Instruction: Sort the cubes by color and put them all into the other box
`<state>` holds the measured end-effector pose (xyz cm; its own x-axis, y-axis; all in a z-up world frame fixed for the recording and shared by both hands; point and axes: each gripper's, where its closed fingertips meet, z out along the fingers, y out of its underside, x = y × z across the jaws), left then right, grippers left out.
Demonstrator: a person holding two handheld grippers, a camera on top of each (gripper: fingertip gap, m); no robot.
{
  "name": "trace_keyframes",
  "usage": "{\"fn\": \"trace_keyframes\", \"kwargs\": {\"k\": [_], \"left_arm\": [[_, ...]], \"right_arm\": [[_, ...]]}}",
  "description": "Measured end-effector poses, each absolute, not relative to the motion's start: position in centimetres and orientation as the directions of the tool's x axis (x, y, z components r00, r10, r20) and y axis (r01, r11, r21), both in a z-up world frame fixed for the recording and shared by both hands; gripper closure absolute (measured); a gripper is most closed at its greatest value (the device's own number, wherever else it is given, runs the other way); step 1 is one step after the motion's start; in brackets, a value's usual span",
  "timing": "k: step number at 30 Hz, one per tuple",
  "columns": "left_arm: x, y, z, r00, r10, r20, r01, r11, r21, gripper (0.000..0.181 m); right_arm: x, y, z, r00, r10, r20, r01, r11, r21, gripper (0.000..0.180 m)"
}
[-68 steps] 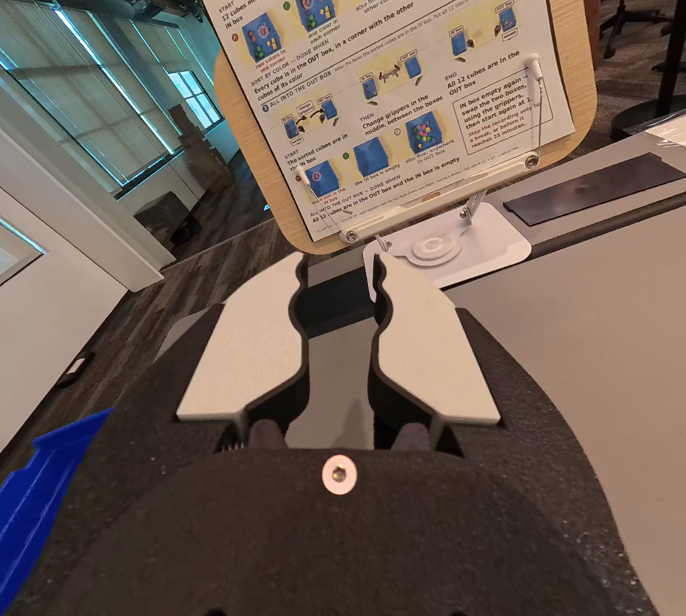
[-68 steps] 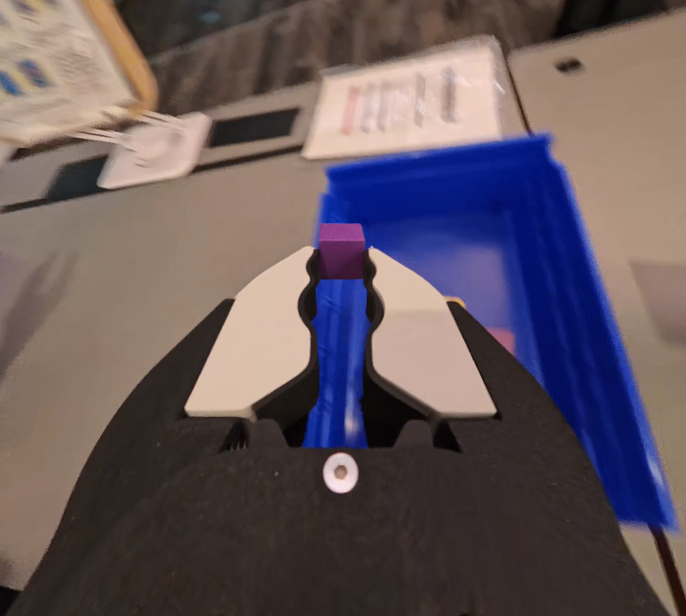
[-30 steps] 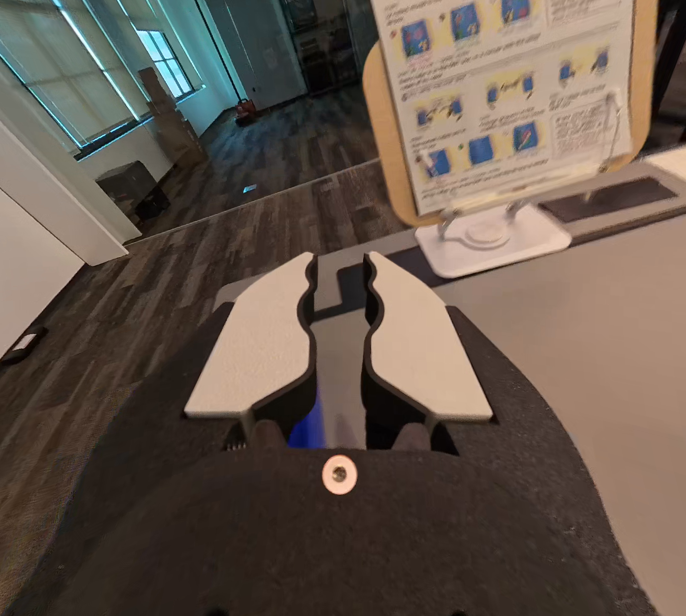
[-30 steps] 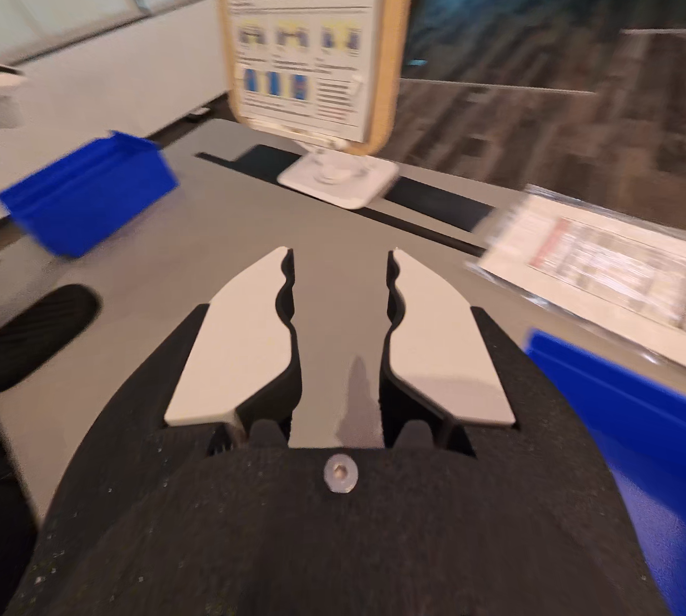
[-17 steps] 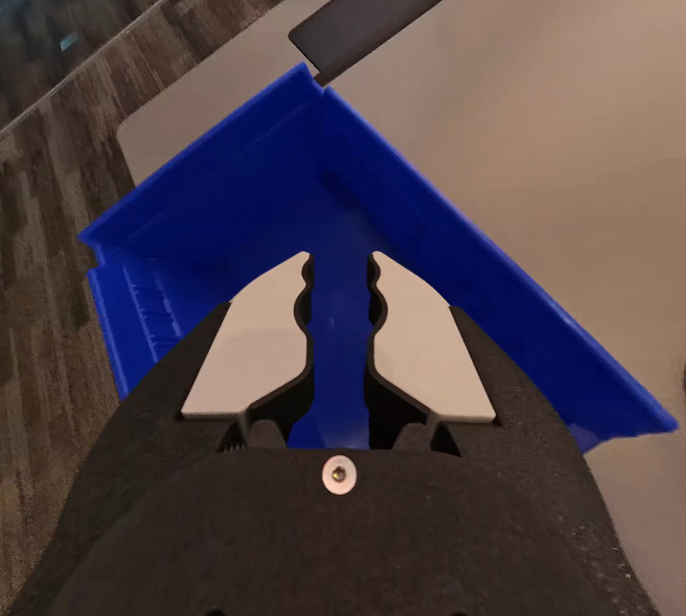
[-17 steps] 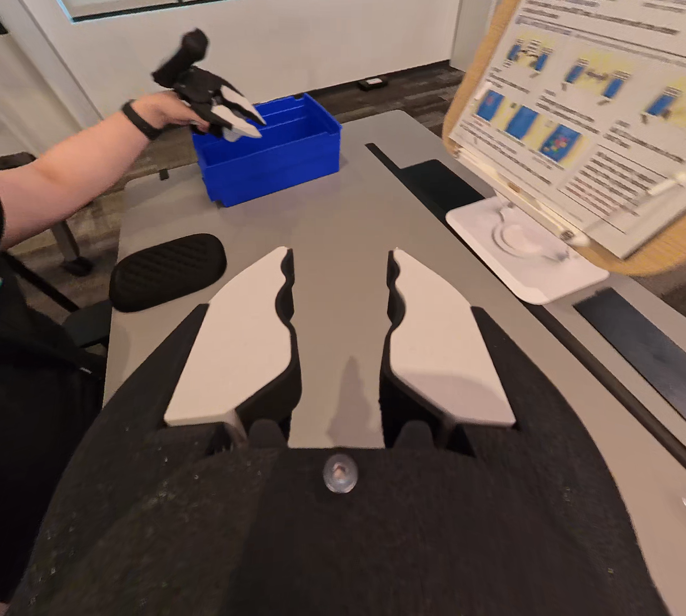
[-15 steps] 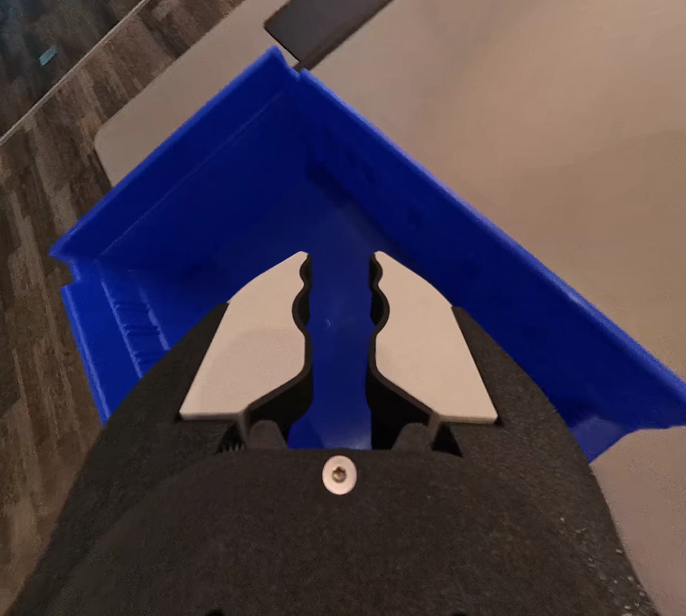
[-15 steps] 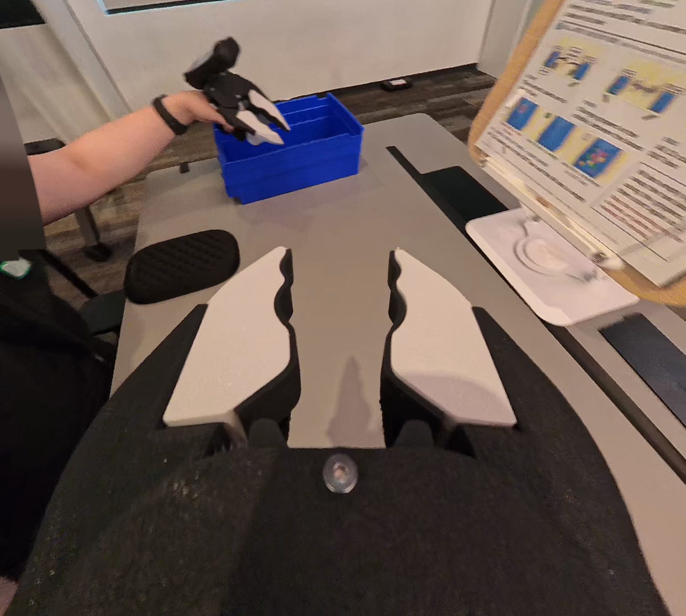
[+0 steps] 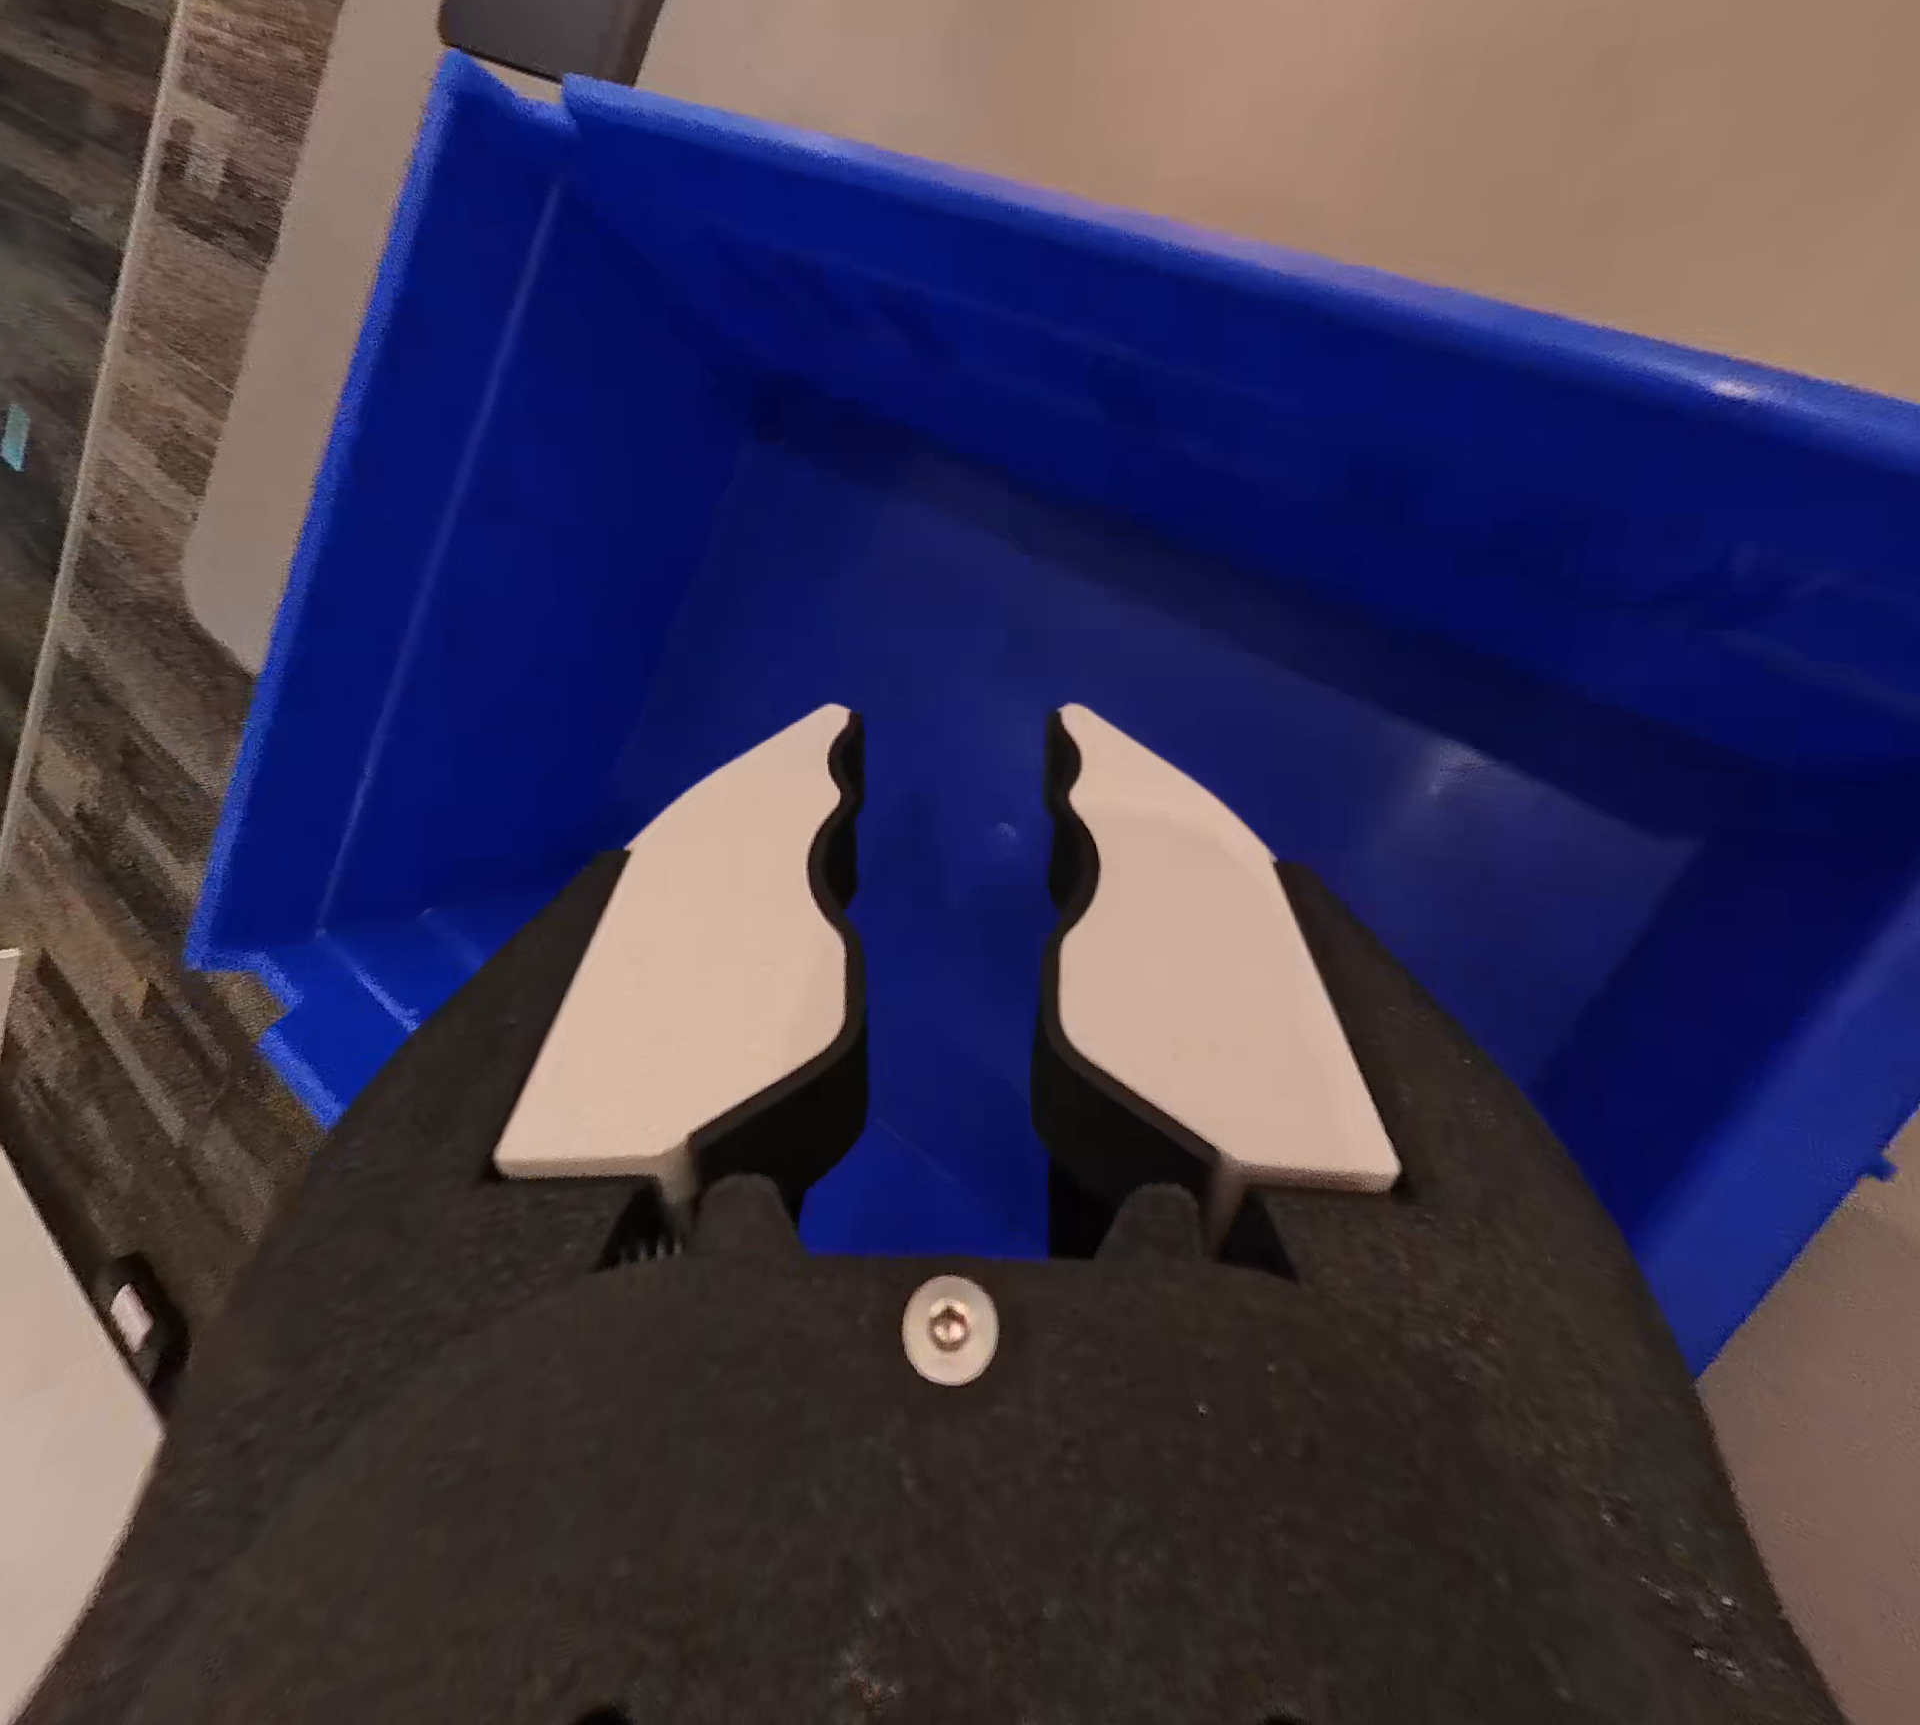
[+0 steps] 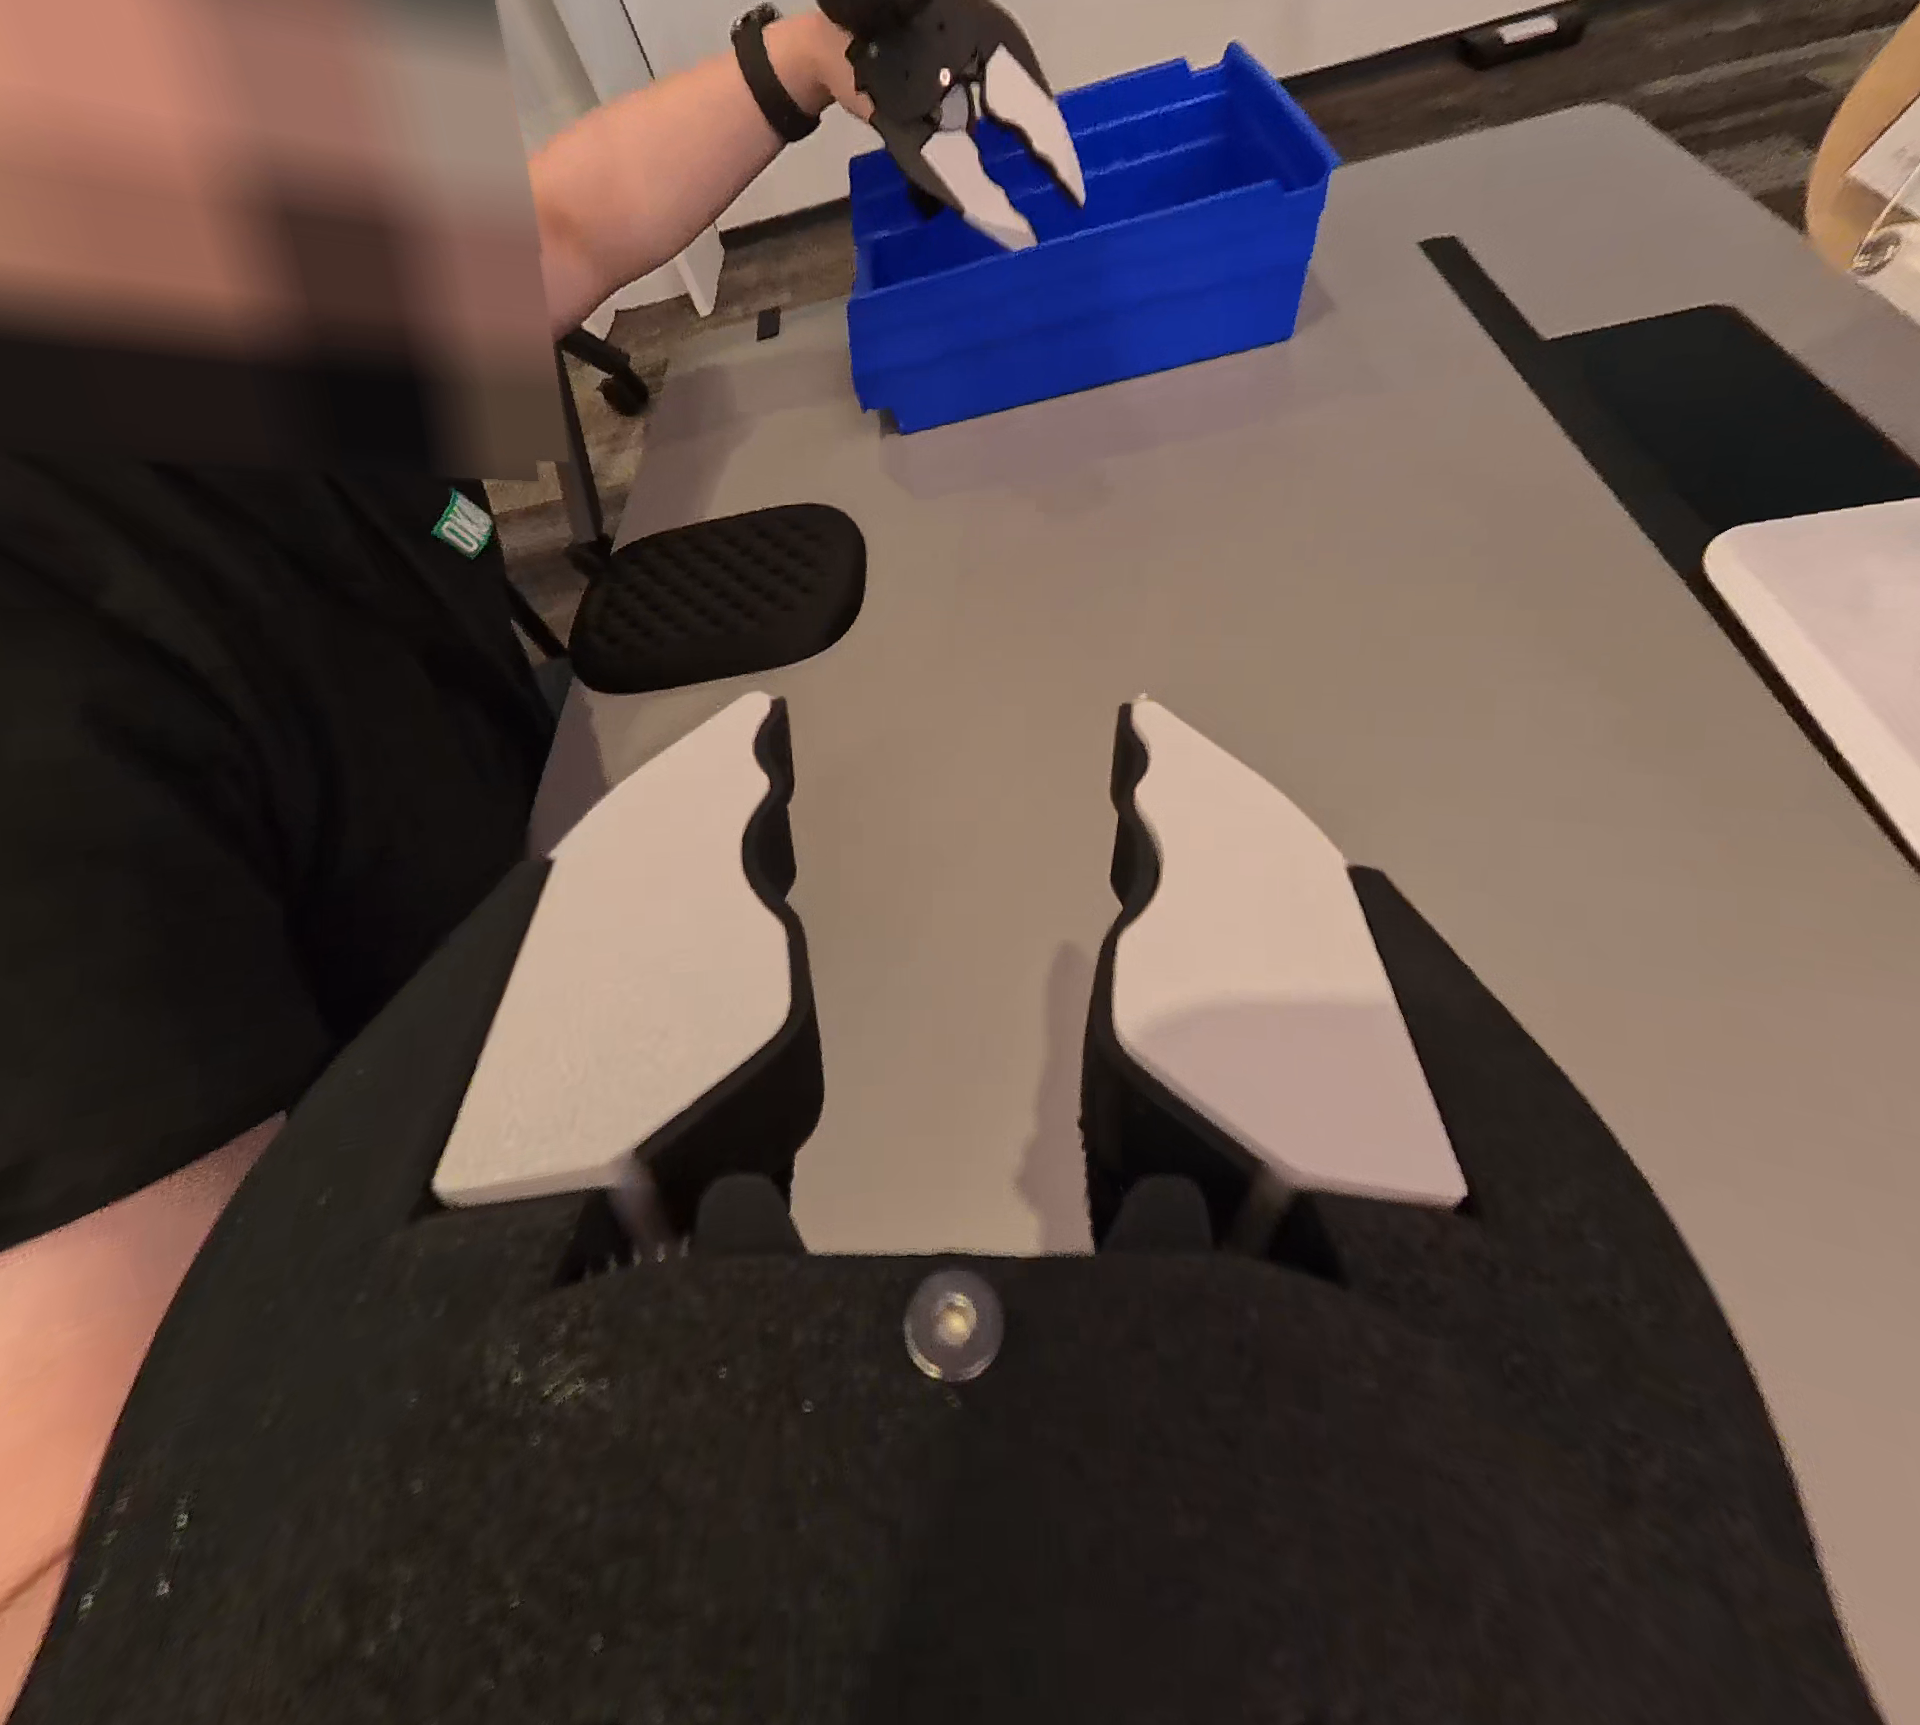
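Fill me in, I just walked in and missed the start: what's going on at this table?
A person holds a two-finger gripper in each hand at a grey table. The left gripper hangs over a blue plastic box, jaws apart and holding nothing; no cubes show in the part of the box that is in view. The right gripper is over bare tabletop, jaws open and empty, pointing toward that box. A black textured pad lies at the table's near edge.

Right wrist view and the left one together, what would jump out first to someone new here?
The blue box at the far end of the grey table, with the left tongs open and poised over it. From the left wrist view the box shows no cubes. Nearer, the right tongs hang open above bare table, holding nothing.
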<state>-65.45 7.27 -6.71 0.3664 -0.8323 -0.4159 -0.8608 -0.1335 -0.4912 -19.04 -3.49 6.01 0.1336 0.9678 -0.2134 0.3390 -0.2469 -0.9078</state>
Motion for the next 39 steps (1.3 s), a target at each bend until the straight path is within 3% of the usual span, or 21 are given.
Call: {"fn": "trace_keyframes", "kwargs": {"k": [13,20,25,28,31,39], "left_arm": [[-68.9,7.7,0.4,0.569,-0.686,-0.453,-0.720,-0.150,-0.678,0.153],[-65.4,6.0,2.8,0.651,-0.641,-0.406,-0.629,-0.157,-0.761,0.152],[-64.7,6.7,2.9,0.791,-0.461,-0.402,-0.562,-0.290,-0.774,0.151],[-64.3,6.5,3.5,0.882,-0.324,-0.343,-0.448,-0.350,-0.823,0.150],[-62.3,5.9,4.9,0.935,-0.264,-0.236,-0.318,-0.335,-0.887,0.151],[-49.1,4.2,7.8,0.964,-0.260,0.054,-0.023,-0.284,-0.959,0.155]], "right_arm": [[-20.2,-3.8,6.0,0.137,0.964,-0.227,0.348,-0.262,-0.900,0.119],[-18.7,-6.2,7.8,0.173,0.982,-0.069,0.374,-0.131,-0.918,0.120],[-15.4,-7.2,11.6,0.321,0.946,0.040,0.310,-0.066,-0.948,0.121],[-10.4,-6.4,12.2,0.573,0.817,0.070,0.321,-0.145,-0.936,0.121],[-3.3,-6.3,12.0,0.815,0.567,0.118,0.313,-0.260,-0.914,0.121],[11.3,-9.7,8.5,0.998,0.063,-0.027,0.005,-0.455,-0.890,0.123]]}}
